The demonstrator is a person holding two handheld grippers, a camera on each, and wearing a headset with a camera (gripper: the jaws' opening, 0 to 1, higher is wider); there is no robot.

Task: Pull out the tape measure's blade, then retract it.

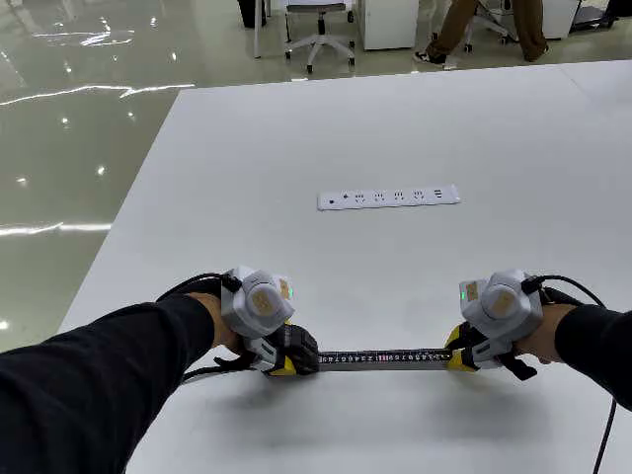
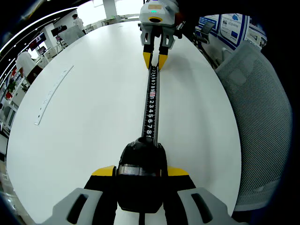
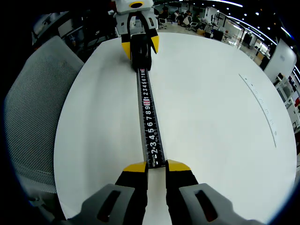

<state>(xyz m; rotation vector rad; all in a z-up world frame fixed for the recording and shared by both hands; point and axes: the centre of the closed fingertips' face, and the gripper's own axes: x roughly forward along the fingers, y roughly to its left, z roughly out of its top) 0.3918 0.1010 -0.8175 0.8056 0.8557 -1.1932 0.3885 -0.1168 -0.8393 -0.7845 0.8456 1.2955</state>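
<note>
The black tape measure case [image 1: 294, 349] rests on the white table, held between the yellow-tipped jaws of my left gripper [image 1: 279, 357]; up close the case [image 2: 141, 172] sits wedged in the left gripper [image 2: 140, 171]. Its black blade [image 1: 383, 357] with white numbers runs rightward to my right gripper [image 1: 458, 355], which is shut on the blade's end. In the right gripper view the blade [image 3: 147, 115] stretches from the right gripper [image 3: 156, 166] to the case [image 3: 139, 50]. The blade [image 2: 151, 101] lies flat on the table, extended about a forearm's length.
A white power strip [image 1: 389, 197] lies flat mid-table beyond the grippers. The white table [image 1: 395, 128] spreads wide around them. A mesh chair back [image 3: 37, 103] stands just off the table's near edge. Office chairs and a person's legs stand far beyond.
</note>
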